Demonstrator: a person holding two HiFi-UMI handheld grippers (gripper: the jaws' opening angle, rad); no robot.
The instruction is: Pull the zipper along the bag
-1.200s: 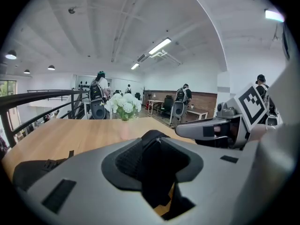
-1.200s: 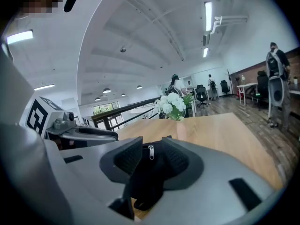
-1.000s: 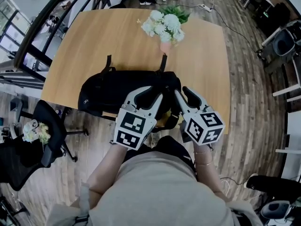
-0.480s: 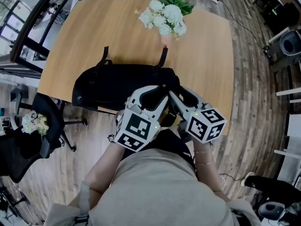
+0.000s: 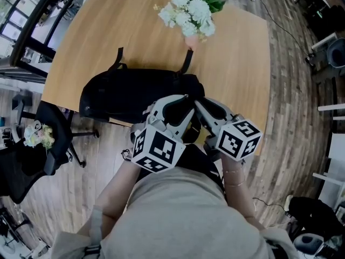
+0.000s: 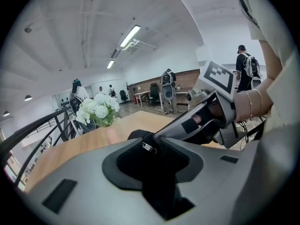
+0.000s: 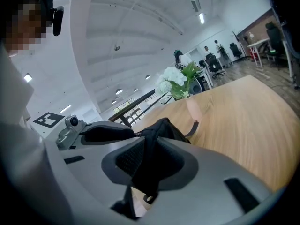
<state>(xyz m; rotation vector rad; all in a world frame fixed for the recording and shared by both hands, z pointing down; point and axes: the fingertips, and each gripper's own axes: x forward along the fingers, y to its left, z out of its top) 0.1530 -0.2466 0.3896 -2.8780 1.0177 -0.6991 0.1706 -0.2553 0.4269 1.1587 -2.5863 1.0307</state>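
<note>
A black bag (image 5: pixel 135 93) lies along the near edge of the wooden table (image 5: pixel 237 63). Both grippers meet at its right end. My left gripper (image 5: pixel 185 98) has its tips closed round the small metal zipper pull (image 6: pixel 149 147), which shows between them in the left gripper view (image 6: pixel 151 142). My right gripper (image 5: pixel 197 102) has just been closing. In the right gripper view (image 7: pixel 146 146) black fabric of the bag (image 7: pixel 161 128) fills the gap between its jaws, and a strap end hangs below. The rest of the zipper line is hidden by the grippers.
A pink vase (image 5: pixel 190 41) with white flowers (image 5: pixel 188 15) stands on the table just behind the bag's right half. Two bag straps (image 5: pixel 117 58) lie on the tabletop towards the far side. A black office chair (image 5: pixel 54 139) stands on the floor at the left.
Both grippers have edged forward and down onto the bag's right end, and both have rolled a little. Their tips now sit closer together on the fabric.
</note>
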